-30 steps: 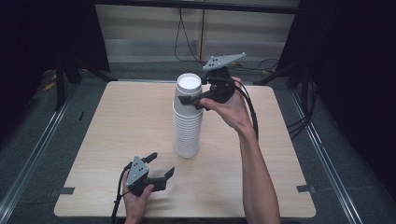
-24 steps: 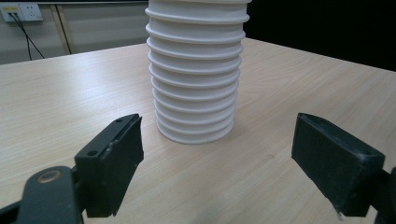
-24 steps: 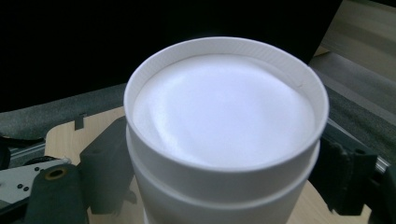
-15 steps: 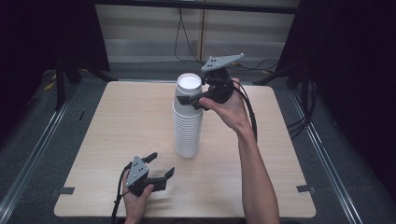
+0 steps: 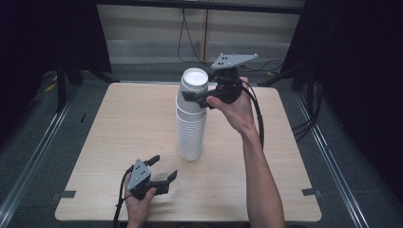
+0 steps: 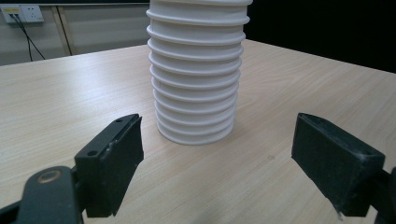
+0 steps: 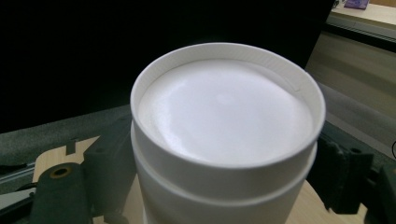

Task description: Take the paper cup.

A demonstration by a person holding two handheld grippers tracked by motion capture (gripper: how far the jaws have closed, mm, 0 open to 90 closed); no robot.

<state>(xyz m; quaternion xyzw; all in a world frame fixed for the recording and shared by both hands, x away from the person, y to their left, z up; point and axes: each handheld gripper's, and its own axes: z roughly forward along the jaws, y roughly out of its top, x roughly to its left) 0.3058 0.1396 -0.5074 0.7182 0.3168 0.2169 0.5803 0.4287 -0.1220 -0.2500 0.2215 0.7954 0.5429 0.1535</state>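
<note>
- A tall stack of white, ribbed-rim paper cups [image 5: 192,124], upturned with bases up, stands upright near the middle of the light wooden table [image 5: 119,123].
- The right gripper [image 5: 197,97] is raised at the top of the stack. Its black jaws sit on either side of the second cup from the top; whether they press the wall cannot be told.
- The topmost cup [image 7: 227,126] sits nested on the stack.
- The left gripper [image 5: 161,171] rests low at the table's near edge, jaws wide apart, empty, aimed at the stack's base and well short of it.
</note>
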